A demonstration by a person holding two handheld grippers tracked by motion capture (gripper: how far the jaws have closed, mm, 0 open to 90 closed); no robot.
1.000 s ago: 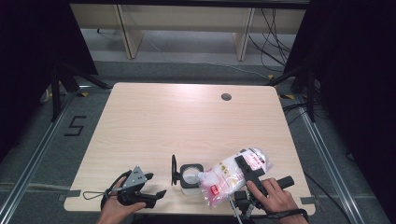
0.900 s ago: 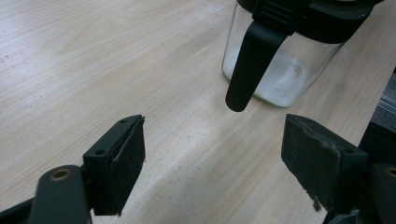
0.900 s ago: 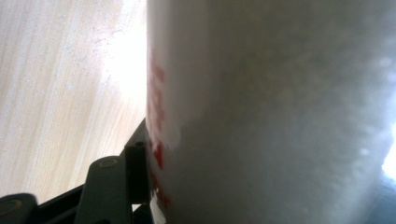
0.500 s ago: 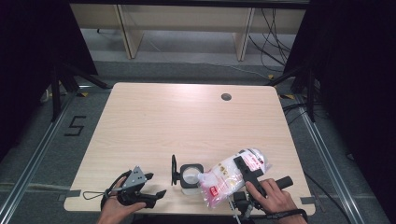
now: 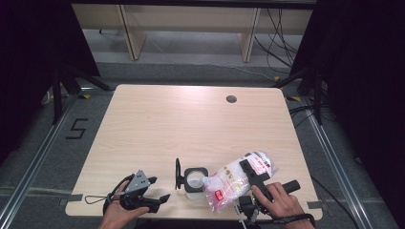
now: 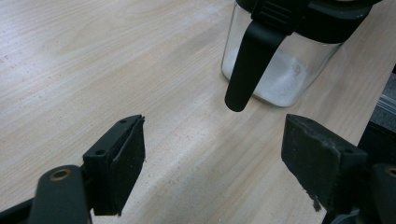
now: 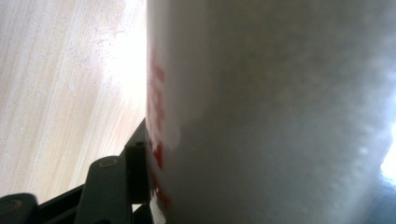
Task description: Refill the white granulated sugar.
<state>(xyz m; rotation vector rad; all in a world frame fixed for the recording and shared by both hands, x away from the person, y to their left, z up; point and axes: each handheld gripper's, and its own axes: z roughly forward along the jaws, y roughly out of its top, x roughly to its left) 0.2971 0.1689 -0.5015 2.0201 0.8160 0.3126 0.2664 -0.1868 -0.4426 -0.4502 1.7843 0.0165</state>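
A: Nothing's moved since the earlier shots. Both hands, bag, jar all sit where they were.

B: Ok. Right gripper [image 5: 249, 175]?

A: Clamped on the bag [image 5: 235, 179], jaws partway apart w/ the bag filling the gap. High view has the gripper lying across the bag's middle, the person's hand behind it at the table's [image 5: 191, 124] near edge. Right gripper view: one black pad pressed flat against the bag's [image 7: 271, 112] side, red print next to it. Other pad is hidden behind the bag.

B: Bag itself?

A: White stuff inside, clear plastic, red label. Near-right part of the table, tilted, its spout end down-left, right at the jar's [image 5: 195, 178] open mouth. Can't tell if they touch.

B: Jar?

A: Glass w/ black collar, lid swung open to its left, standing on edge. A bit of white powder in the bottom, seen in the left gripper view [image 6: 280, 79], w/ a black clip hanging down its front.

B: Left gripper [image 5: 160, 200]?

A: Jaws wide apart, nothing between them, just bare tabletop. It's low at the near-left edge, pointing toward the jar, well short of it.
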